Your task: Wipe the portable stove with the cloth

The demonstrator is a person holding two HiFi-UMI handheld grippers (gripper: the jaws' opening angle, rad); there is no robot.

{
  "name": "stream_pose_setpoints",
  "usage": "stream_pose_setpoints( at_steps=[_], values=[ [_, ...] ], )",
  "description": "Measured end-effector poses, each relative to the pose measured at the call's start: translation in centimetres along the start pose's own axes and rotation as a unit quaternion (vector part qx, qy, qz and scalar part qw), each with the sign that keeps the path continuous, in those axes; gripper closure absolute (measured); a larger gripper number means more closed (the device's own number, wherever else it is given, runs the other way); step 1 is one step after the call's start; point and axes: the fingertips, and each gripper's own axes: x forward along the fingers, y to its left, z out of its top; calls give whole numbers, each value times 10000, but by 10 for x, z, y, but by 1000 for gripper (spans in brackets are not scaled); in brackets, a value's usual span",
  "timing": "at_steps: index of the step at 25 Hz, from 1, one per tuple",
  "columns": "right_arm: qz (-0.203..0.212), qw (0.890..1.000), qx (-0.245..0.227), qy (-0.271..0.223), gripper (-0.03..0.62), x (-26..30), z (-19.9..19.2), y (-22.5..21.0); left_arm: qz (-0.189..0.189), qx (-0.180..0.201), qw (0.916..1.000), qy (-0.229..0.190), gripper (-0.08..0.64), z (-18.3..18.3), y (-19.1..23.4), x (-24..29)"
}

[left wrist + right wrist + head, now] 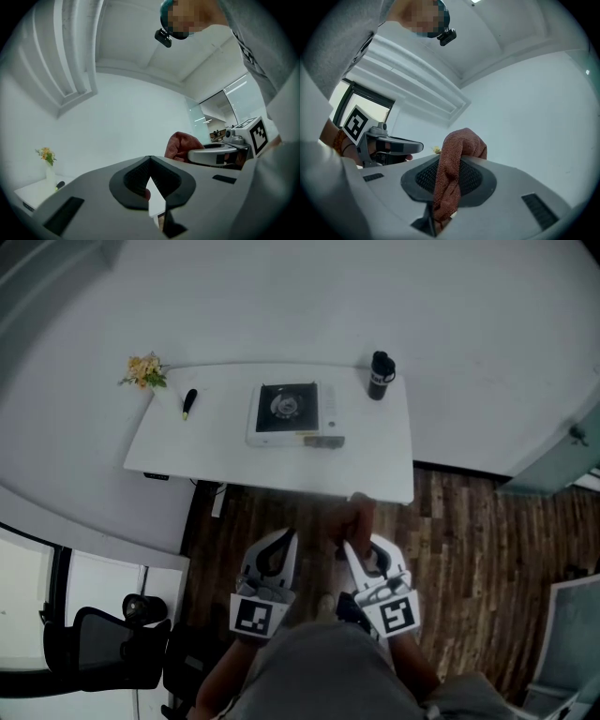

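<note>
The portable stove [286,411] lies flat in the middle of the white table [375,465], far ahead of both grippers. A reddish-brown cloth [461,140] is pinched between the pads of my right gripper [457,160] and bunches up above them. In the head view that cloth [359,514] sticks out past my right gripper [353,546], just short of the table's near edge. My left gripper [286,536] is beside it, level, over the wooden floor. In the left gripper view the left gripper [150,160] has its tips together with nothing between them.
A black bottle [380,376] stands at the table's far right. A black marker [188,403] and a small vase of yellow flowers [143,369] are at the left end. A black office chair [103,643] stands at the lower left on the floor.
</note>
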Motion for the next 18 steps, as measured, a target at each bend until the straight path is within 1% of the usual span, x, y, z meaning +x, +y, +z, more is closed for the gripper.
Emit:
stream_pose_setpoints(
  at_steps=[5, 9, 12, 15, 18],
  values=[
    [404, 9990, 99, 168, 509, 3, -23, -20, 191, -132, 9993, 301, 534, -19, -14, 17],
    [520, 9981, 190, 282, 508, 6, -38, -26, 334, -109, 9983, 475, 532, -30, -11, 19],
    [570, 9976, 167, 363, 508, 16, -45, -30, 439, -81, 9977, 508, 532, -33, 2, 25],
    [595, 9968, 211, 487, 508, 27, -52, -36, 458, -34, 9977, 495, 532, -37, 12, 34],
    [571, 9968, 83, 559, 508, 41, -56, -42, 418, -128, 9981, 434, 532, -42, 23, 46]
  ],
)
